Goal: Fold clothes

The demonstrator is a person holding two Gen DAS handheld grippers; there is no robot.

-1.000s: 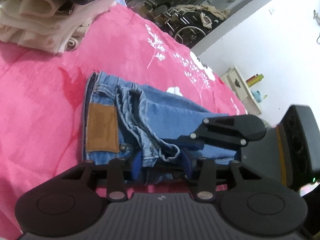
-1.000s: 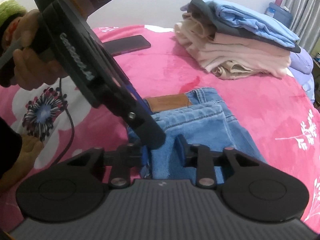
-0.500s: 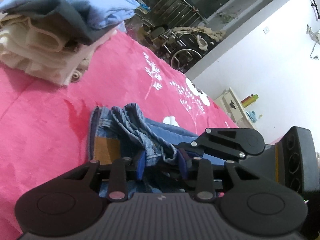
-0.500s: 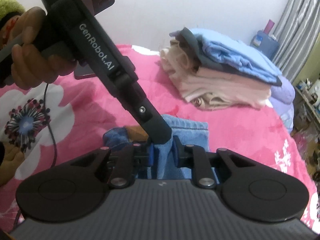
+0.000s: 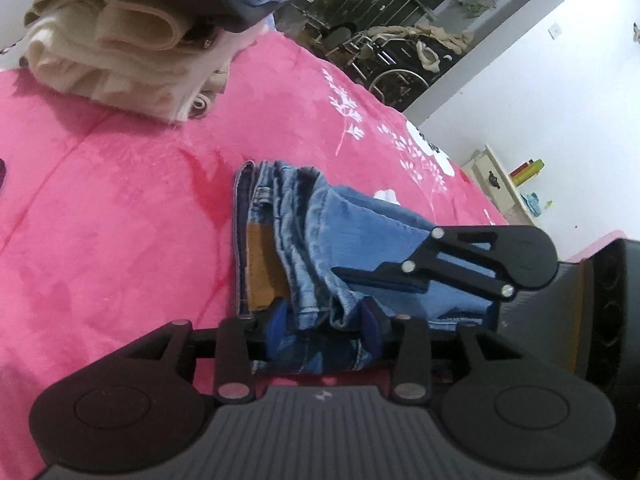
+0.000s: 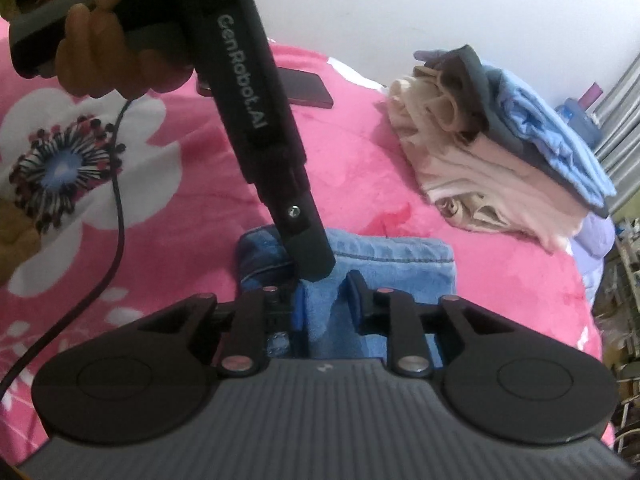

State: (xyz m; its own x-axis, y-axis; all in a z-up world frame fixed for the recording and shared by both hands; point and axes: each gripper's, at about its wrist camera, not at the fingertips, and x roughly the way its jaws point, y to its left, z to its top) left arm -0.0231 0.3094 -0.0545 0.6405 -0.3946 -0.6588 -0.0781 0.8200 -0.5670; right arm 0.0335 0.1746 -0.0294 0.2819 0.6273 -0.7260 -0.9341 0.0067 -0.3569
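Observation:
Folded blue jeans [image 5: 352, 224] lie on the pink blanket [image 5: 100, 220], their brown leather patch half covered by a bunched fold. My left gripper [image 5: 323, 320] has that bunched denim between its blue pads, touching both, and its jaws are opening. In the right wrist view my right gripper [image 6: 326, 300] sits over the light blue edge of the jeans [image 6: 392, 256]. A ridge of cloth stands between its pads with a gap on the right side, and its jaws are opening. The left gripper's finger [image 6: 308, 248] presses down on the denim just ahead.
A stack of folded cream, grey and blue clothes [image 6: 500, 160] sits on the bed beyond the jeans. A dark phone [image 6: 308, 92] lies behind. A hand [image 6: 104, 56] holds the left tool, with its cable [image 6: 116, 208] trailing. A wheelchair [image 5: 396, 64] and a small cabinet [image 5: 500, 188] stand off the bed.
The denim fold has been drawn over the leather patch, which is now half hidden. Both grippers shifted across the bed towards the clothes stack, the right one rolled, and their pads stand slightly wider.

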